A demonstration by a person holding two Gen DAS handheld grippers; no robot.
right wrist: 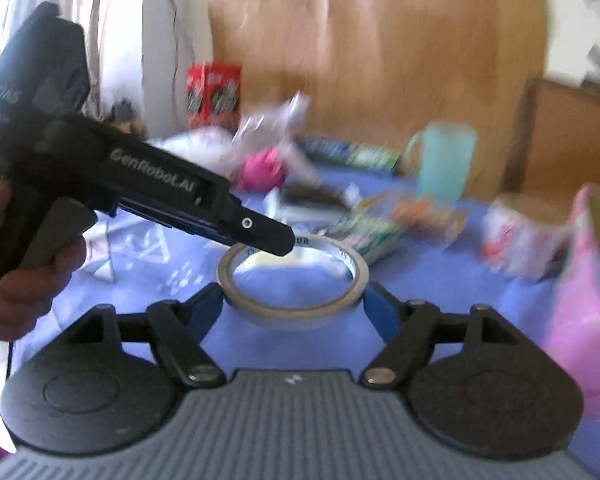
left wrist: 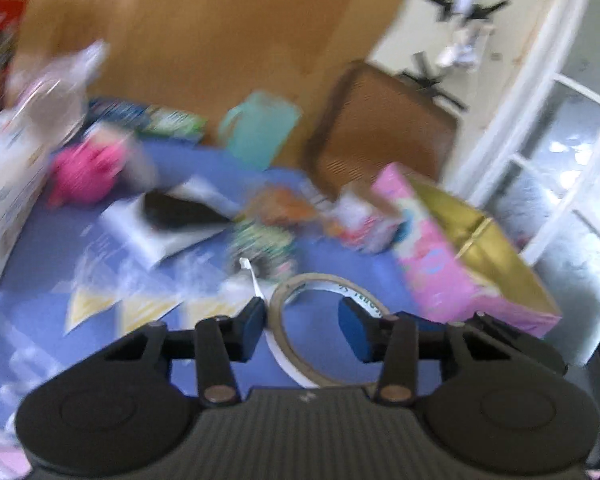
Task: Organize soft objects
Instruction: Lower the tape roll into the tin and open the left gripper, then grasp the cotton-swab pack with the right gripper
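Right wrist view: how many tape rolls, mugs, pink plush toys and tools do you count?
Tape roll: 1
Teal mug: 1
Pink plush toy: 1
Tools: 2 (left tool, right tool)
Total: 5
The other clutter is too blurred to count.
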